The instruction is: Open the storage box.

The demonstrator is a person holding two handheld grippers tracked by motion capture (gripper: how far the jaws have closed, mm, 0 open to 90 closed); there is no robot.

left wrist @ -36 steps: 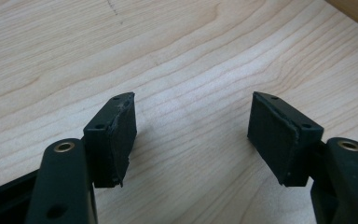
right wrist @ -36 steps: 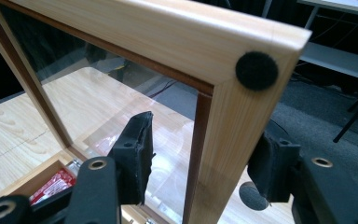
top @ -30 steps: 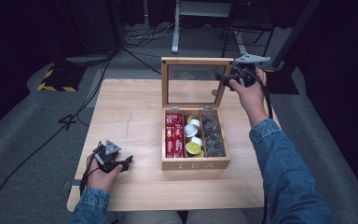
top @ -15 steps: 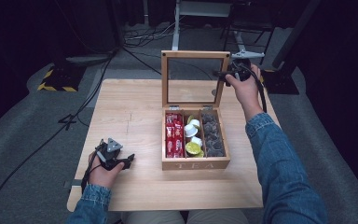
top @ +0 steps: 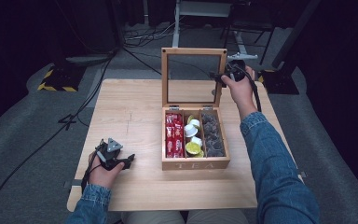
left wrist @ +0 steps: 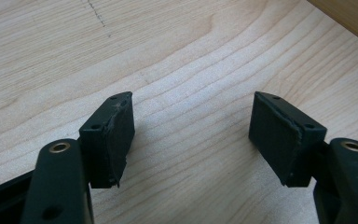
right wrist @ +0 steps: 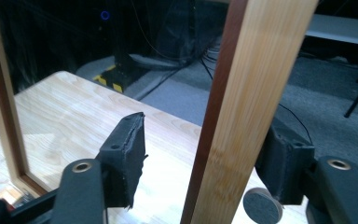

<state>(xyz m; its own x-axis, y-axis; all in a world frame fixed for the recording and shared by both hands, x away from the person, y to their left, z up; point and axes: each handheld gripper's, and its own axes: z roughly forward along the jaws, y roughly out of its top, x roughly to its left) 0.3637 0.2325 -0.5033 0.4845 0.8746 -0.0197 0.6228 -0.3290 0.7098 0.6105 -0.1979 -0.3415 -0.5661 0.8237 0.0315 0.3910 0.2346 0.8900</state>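
On the tabletop (top: 130, 107), well to the left of the wooden tea box (top: 195, 161), the left tool (top: 129, 160) rests low in the person's left hand (top: 103, 173) with its tips aimed toward the box; in the left gripper view its jaws stand spread over bare wood with nothing between them. The tea box sits near the middle of the tabletop, its long axis running away from the person, the word TEA on its near wall. Inside it, from left to right, lie red sachets (top: 174, 134), small white and yellow-green cups (top: 192, 138), and dark pods (top: 212, 134). The glass-paned lid (top: 193, 52) stands upright from the box's far edge, its frame rising vertically and its pane facing the person. At the lid's right upright, the right tool (top: 218, 79) is held by the right hand (top: 240, 87), pointing left toward the box. In the right gripper view, the lid's right frame bar (right wrist: 242, 112) stands between the jaws, which have just been opening; the left pad (right wrist: 128, 156) stands clear of the wood, while the right pad sits close behind the bar, contact not discernible.
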